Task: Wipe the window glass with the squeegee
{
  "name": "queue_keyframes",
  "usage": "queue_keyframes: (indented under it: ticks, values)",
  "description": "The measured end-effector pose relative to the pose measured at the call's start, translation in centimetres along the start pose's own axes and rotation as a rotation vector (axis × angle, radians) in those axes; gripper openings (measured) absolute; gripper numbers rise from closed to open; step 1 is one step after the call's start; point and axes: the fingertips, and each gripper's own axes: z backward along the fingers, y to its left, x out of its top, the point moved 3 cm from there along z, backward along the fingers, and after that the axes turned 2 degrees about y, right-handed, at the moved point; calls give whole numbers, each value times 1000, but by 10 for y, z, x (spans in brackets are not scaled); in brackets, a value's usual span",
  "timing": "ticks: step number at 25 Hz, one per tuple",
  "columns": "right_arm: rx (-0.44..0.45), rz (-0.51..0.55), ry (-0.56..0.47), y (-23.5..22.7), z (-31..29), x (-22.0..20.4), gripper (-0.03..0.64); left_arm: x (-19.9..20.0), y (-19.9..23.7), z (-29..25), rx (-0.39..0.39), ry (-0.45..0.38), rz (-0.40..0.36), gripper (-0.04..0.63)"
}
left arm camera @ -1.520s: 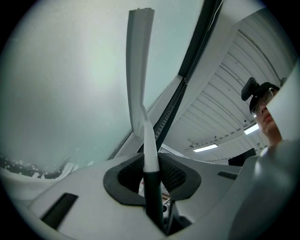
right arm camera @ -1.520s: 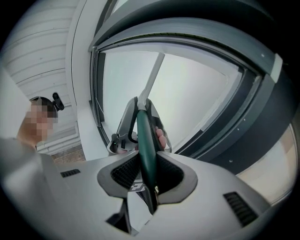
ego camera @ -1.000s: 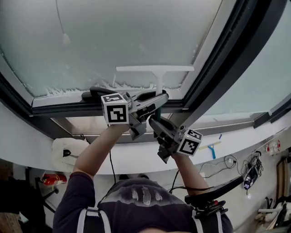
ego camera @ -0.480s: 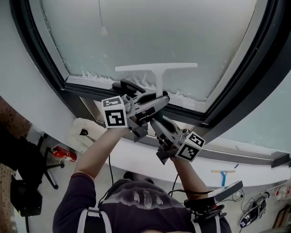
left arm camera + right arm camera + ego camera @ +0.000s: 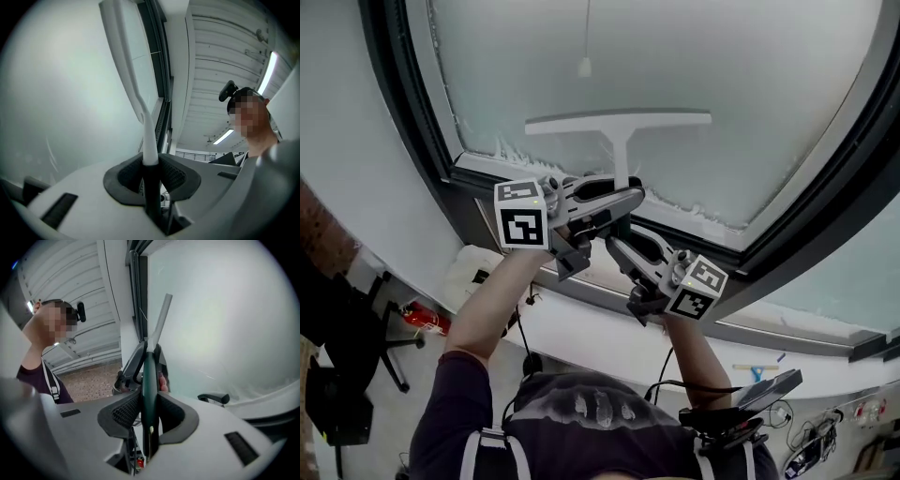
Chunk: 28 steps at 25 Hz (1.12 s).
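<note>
squeegee (image 5: 619, 122): white, blade level in front of the window glass (image 5: 722, 84), near its lower edge
left gripper (image 5: 630, 195): jaws at the squeegee's handle
right gripper (image 5: 616, 246): just below the left

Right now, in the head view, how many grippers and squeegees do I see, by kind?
Grippers: 2, the left gripper and the right gripper.
Squeegees: 2, the white squeegee held by both, and a small blue-handled squeegee on the ledge.
Total: 4.

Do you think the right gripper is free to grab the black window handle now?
Probably not: the right gripper is shut on the squeegee, though the window handle sits nearby in plain sight.
</note>
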Motion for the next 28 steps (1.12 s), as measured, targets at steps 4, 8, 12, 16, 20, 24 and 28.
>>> queue_keyframes:
  ticks: [4, 8, 12, 16, 20, 24, 28]
  values:
    - [-20, 41, -1, 4, -35, 0, 92, 29, 3, 44, -54, 62, -30, 84]
    - [-75, 123, 27, 9, -92, -9, 92, 48, 13, 83, -124, 136, -35, 84]
    - [-167, 159, 17, 4, -133, -19, 92, 63, 29, 110, -185, 170, -30, 84]
    - [-216, 138, 17, -7, -155, -25, 92, 67, 43, 115, -217, 248, -33, 84]
    - [-258, 126, -33, -22, -156, -12, 91, 76, 57, 103, -234, 214, -31, 84]
    - [-261, 148, -86, -30, -156, 29, 91, 109, 60, 77, -232, 203, -73, 84]
    - [-229, 174, -129, -34, -161, 79, 91, 150, 55, 47, -235, 198, -138, 84]
